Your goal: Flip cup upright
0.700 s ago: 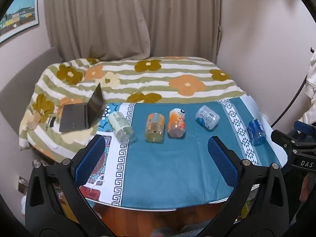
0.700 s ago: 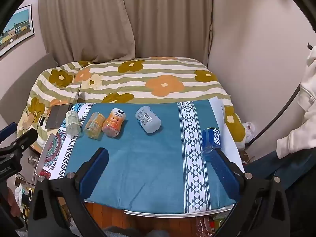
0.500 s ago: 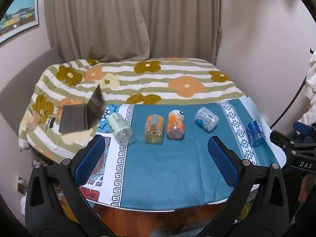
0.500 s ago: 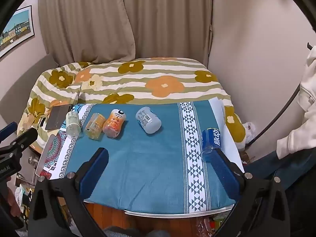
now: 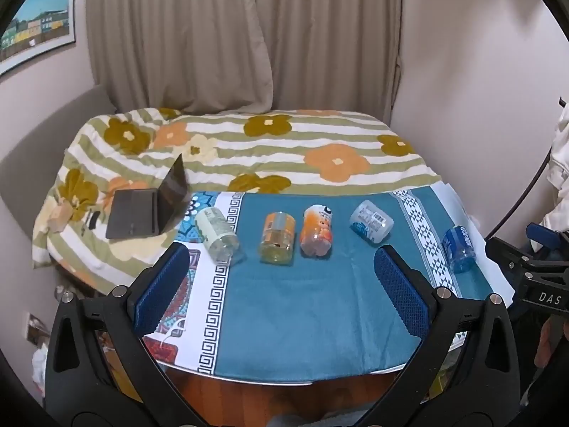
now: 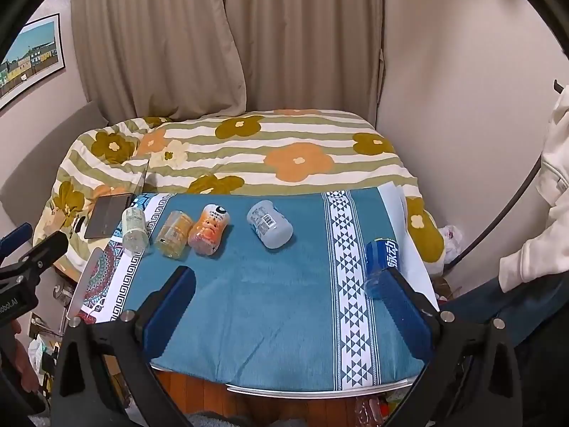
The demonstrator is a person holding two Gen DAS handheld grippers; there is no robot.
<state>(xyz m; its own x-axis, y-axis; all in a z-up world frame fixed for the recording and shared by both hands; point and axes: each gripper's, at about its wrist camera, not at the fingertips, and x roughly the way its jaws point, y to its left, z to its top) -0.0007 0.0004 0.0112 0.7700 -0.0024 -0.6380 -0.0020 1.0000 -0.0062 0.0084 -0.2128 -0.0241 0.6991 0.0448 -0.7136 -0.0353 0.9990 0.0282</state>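
A table covered by a teal cloth [image 5: 302, 302] with patterned white bands is seen from both wrist cameras, with a bed under a flowered, striped quilt [image 5: 249, 149] behind it. Five cut-down bottle cups are laid on their sides across the far half of the cloth.

From left to right in the left wrist view, a pale green cup [image 5: 217, 233] is placed on the white patterned band at the cloth's left edge, a yellow cup [image 5: 278, 237] is set next to it, an orange cup [image 5: 317, 231] lies just beside the yellow one, a white-labelled clear cup [image 5: 371, 221] is angled further right, and a blue cup [image 5: 458, 249] is found well apart near the right edge of the cloth. None of them is upright.

The left gripper [image 5: 281, 284] is held above the near part of the table with its blue-padded fingers spread wide, and nothing is held between them. The right gripper [image 6: 290, 307] is likewise spread wide and holds nothing; in the right wrist view the blue cup [image 6: 382, 259] is seen just beyond its right finger [image 6: 405, 315], partly hidden by it, though contact cannot be judged.

An open dark laptop [image 5: 149, 206] is resting on the quilt to the left of the table. Beige curtains [image 5: 249, 35] are hung behind the bed, and a framed picture [image 5: 35, 25] is mounted on the left wall.
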